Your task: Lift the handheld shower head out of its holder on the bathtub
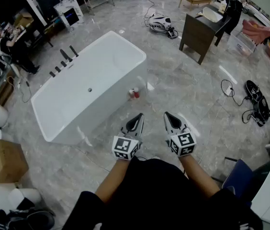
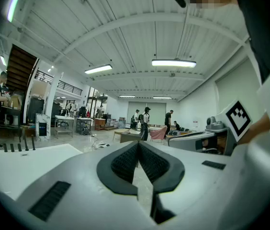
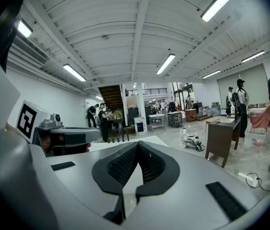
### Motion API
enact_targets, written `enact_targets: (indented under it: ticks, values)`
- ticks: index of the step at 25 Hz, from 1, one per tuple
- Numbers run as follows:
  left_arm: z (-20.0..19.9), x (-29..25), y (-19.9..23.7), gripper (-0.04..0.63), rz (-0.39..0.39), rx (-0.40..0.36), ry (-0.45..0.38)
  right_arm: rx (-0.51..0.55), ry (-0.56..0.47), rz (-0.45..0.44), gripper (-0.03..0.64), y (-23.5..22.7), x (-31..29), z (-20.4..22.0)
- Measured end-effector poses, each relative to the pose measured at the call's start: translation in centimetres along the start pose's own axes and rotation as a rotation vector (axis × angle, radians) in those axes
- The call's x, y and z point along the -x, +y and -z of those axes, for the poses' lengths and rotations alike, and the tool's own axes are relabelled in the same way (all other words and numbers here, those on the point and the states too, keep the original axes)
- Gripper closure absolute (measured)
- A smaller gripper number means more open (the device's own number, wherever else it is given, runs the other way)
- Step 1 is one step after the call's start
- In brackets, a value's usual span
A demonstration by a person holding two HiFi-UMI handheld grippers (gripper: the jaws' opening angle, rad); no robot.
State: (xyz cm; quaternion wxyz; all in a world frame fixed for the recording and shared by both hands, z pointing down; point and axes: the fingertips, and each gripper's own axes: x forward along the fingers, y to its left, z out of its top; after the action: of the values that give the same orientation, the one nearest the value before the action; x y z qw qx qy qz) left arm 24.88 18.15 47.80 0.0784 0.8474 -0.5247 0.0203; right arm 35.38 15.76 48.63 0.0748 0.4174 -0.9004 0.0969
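Note:
The white bathtub (image 1: pixel 112 60) stands on the marble floor ahead and to the left. Several black fixtures (image 1: pixel 64 60) line its far rim; I cannot tell which is the handheld shower head. My left gripper (image 1: pixel 136 120) and right gripper (image 1: pixel 169 117) are side by side near my body, short of the tub's near corner, both shut and empty. In the left gripper view the left gripper (image 2: pixel 138 145) has its pads together, with the tub (image 2: pixel 25 159) and fixtures (image 2: pixel 18 146) at far left. In the right gripper view the right gripper (image 3: pixel 138 144) is likewise shut, with the tub (image 3: pixel 147 141) behind it.
Two small red-and-white bottles (image 1: pixel 134 93) stand on the floor by the tub's near side. A dark wooden vanity (image 1: pixel 199 32) stands at back right. Cables (image 1: pixel 233 92) and a black bag (image 1: pixel 258 105) lie to the right. A cardboard box (image 1: pixel 5 159) and people (image 1: pixel 3 49) are at left.

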Motion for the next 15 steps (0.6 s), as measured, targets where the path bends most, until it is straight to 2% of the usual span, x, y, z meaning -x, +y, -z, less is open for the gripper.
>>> enact_targets:
  ticks: [5, 15]
  values:
    - [-0.82, -0.35, -0.63, 0.592, 0.006, -0.004, -0.009, -0.007, -0.005, 0.008, 0.620, -0.53, 0.36, -0.38]
    - [0.12, -0.69, -1.06, 0.592, 0.012, 0.006, -0.006, 0.009, -0.011, -0.001, 0.618, -1.00, 0.86, -0.06]
